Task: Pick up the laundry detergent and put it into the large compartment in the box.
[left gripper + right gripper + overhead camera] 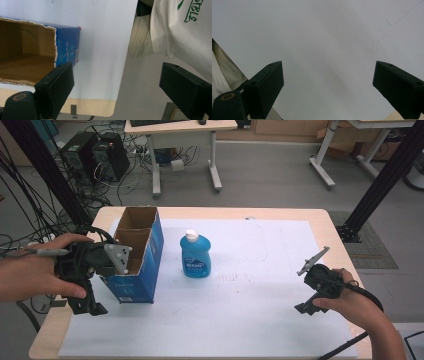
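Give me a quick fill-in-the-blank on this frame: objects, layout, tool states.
1. The bottle holds liquid of a ____ colour.
2. The open-topped blue box stands on the bottle's ____ side in the high view.
3. The left tool has its jaws ____.
4. The right tool looks down on a ____ sheet.

Missing words: blue; left; open; white

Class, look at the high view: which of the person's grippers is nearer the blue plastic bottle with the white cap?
Left. The left gripper sits beyond the blue cardboard box from the bottle; the right gripper is farther, across bare white sheet.
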Tool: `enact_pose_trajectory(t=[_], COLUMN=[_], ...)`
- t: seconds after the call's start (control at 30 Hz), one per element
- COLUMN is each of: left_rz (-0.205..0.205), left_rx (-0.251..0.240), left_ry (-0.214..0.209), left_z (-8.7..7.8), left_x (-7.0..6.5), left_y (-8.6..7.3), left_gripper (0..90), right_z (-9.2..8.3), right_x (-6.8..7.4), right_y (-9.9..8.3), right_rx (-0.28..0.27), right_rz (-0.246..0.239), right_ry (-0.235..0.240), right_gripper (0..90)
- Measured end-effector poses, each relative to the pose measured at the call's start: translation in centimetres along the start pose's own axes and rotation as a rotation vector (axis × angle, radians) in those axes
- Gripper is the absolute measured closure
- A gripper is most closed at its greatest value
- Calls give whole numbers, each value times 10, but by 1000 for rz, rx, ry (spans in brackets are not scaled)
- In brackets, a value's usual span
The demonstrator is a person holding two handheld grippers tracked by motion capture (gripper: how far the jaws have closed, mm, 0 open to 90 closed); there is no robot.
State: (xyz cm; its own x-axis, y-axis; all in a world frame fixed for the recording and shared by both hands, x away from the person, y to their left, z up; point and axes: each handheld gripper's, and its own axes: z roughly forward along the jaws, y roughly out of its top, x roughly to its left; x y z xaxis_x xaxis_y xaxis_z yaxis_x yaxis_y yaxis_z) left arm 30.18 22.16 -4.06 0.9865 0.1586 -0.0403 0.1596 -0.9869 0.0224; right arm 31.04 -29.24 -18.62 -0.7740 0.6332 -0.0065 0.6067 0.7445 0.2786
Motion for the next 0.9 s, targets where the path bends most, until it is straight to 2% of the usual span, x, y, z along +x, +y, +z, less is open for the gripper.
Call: enact_pose_trajectory(t=[0.3, 0.43, 0.53, 0.57, 0.6, 0.9], left_rz=[-4, -14, -21, -29, -14, -12], left_rx=[2, -15, -24, -40, -33, -22], left_ry=[-3, -15, -4, -2, 0, -3], left_z=[-2, -5, -7, -9, -11, -16], left_x=[0, 3, 3, 2, 3, 6], left_y=[0, -3, -4, -6, -4, 1], left_gripper=[127, 127, 120, 120, 120, 120], right_z=[0, -1, -1, -1, -1, 0], right_x=[0, 0, -1, -1, 0, -1], right_y=[-1, -2, -2, -2, -3, -7], right_rx=[-3, -5, -7, -8, -10, -10], right_rz=[1, 0, 0, -1, 1, 8], right_ry=[0, -1, -2, -1, -2, -1], right_gripper=[99, 98, 99, 98, 99, 98])
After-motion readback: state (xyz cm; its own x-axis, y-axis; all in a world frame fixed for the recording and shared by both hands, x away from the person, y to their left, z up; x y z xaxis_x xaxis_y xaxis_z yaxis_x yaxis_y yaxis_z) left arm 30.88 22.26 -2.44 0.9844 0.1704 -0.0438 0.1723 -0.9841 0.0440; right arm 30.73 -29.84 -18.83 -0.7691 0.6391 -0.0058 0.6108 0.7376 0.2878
